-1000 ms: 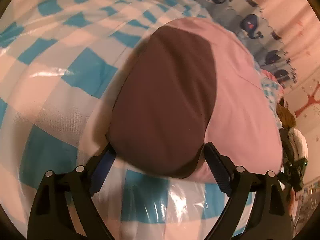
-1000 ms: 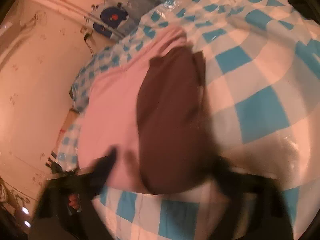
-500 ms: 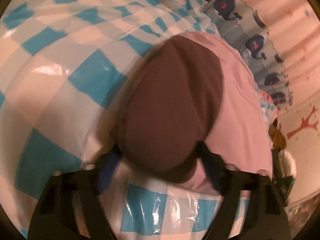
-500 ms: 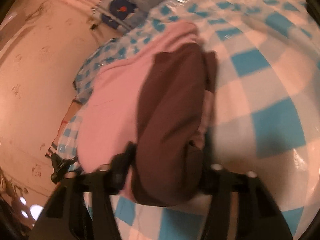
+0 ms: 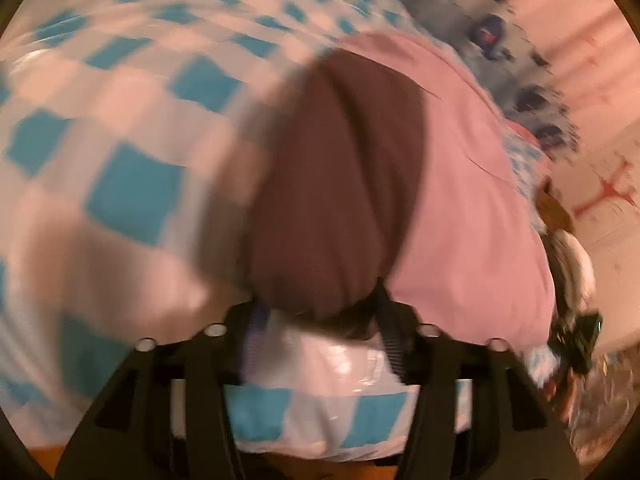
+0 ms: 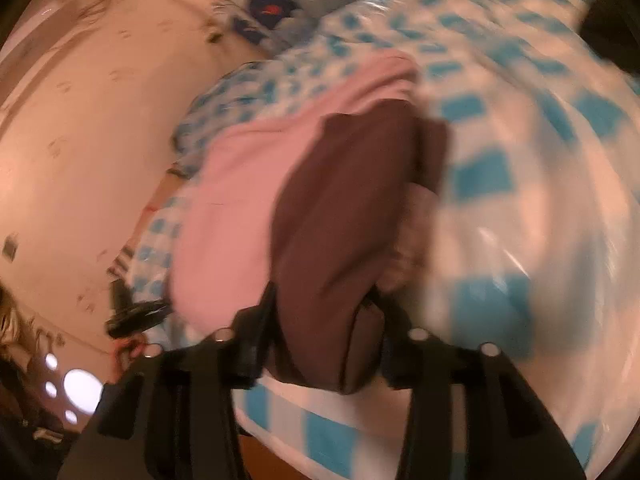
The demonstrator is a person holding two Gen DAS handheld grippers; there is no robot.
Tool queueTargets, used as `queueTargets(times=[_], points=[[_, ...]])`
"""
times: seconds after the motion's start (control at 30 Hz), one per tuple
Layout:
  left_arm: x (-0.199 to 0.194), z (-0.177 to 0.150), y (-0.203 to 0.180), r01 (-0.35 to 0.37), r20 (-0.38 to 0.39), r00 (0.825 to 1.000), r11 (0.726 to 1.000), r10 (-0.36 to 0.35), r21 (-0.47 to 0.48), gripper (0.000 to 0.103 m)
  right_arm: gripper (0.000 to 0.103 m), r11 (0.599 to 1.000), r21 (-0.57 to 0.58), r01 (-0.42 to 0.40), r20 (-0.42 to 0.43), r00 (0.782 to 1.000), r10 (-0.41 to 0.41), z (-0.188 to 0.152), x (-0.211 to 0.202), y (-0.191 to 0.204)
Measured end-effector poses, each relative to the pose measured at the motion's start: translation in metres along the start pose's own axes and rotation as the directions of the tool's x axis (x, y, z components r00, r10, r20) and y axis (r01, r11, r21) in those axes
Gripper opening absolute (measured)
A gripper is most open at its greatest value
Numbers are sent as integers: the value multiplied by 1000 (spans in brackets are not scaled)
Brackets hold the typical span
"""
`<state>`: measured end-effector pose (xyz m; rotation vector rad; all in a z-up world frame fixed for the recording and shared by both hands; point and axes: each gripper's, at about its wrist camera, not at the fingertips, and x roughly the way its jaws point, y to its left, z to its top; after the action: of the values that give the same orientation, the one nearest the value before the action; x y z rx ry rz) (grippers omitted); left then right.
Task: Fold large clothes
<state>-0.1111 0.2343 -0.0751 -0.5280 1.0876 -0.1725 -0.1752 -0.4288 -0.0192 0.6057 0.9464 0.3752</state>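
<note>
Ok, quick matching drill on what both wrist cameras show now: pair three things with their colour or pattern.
Things:
1. folded garment between the left gripper fingers
2. larger garment lying beneath it
3. sheet covering the surface

Descriptions:
A. blue and white checks
B. dark brown
C. pink

Pairs: 1-B, 2-C, 3-A.

Folded garment (image 5: 336,184) atop spread garment (image 5: 472,216), on bed (image 5: 132,200).
</note>
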Motion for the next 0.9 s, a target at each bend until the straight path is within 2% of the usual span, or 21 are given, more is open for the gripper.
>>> queueTargets(times=[0.03, 0.07, 0.1, 0.13, 0.17, 0.23, 0.27, 0.33, 0.4, 0.43, 0.5, 0.53, 0.57, 0.6, 0.63, 0.67, 0.7, 0.77, 0.83, 0.9], points=[[-12, 2, 2, -70, 49, 996, 998, 70, -5, 60, 50, 1000, 12, 16, 24, 1000, -17, -2, -5, -3], [-26, 5, 4, -188, 117, 975, 982, 189, -23, 61, 50, 999, 28, 34, 83, 996, -36, -1, -16, -2], [-40, 9, 7, -269, 179, 945, 962, 274, -49, 63, 60, 997, 30, 69, 136, 988, -73, 1, -25, 3], [-52, 13, 5, -287, 240, 924, 955, 296, -73, 66, 68, 996, 18, 90, 194, 977, -91, 6, -33, 12], [-61, 18, -2, -260, 292, 918, 963, 269, -72, 68, 70, 996, -13, 87, 237, 968, -82, 14, -35, 25], [-65, 30, -31, -211, 344, 917, 977, 201, -8, 69, 82, 990, -68, 122, 301, 949, -96, 34, -30, 53], [-61, 34, -53, -195, 367, 916, 979, 161, 55, 72, 82, 989, -88, 120, 309, 947, -87, 41, -25, 63], [-35, 45, -107, -151, 389, 920, 960, 50, 234, 80, 83, 981, -156, 116, 312, 948, -63, 67, 6, 92], [-1, 55, -150, -127, 367, 930, 932, -8, 341, 80, 83, 972, -197, 132, 286, 956, -72, 88, 40, 109], [13, 61, -163, -112, 353, 935, 922, -28, 370, 80, 83, 968, -210, 139, 274, 958, -78, 98, 57, 113], [45, 74, -186, -122, 350, 936, 908, -28, 400, 80, 83, 950, -237, 203, 229, 962, -148, 119, 103, 114], [61, 79, -192, -134, 342, 940, 905, -13, 404, 80, 83, 935, -243, 258, 198, 957, -212, 126, 128, 107], [88, 88, -191, -155, 309, 951, 903, 26, 401, 80, 84, 916, -241, 321, 150, 945, -292, 130, 154, 92], [106, 91, -185, -165, 271, 961, 905, 57, 393, 80, 84, 917, -227, 327, 107, 945, -310, 127, 169, 73], [134, 95, -168, -87, 192, 981, 918, 12, 387, 80, 84, 959, -155, 236, 58, 972, -229, 124, 182, 41], [141, 96, -159, -46, 181, 983, 925, -26, 378, 80, 81, 980, -95, 176, 76, 983, -169, 123, 177, 25], [143, 94, -155, -37, 190, 981, 926, -38, 375, 80, 78, 986, -69, 154, 100, 984, -147, 121, 169, 19], [142, 85, -163, -91, 219, 976, 901, -4, 423, 80, 78, 977, -125, 172, 85, 983, -162, 114, 168, 20], [130, 77, -166, -115, 220, 975, 888, 16, 446, 80, 78, 973, -148, 178, 49, 984, -172, 113, 165, 23], [98, 68, -157, -108, 225, 974, 888, 5, 447, 80, 79, 976, -144, 164, 24, 986, -163, 113, 150, 29]])
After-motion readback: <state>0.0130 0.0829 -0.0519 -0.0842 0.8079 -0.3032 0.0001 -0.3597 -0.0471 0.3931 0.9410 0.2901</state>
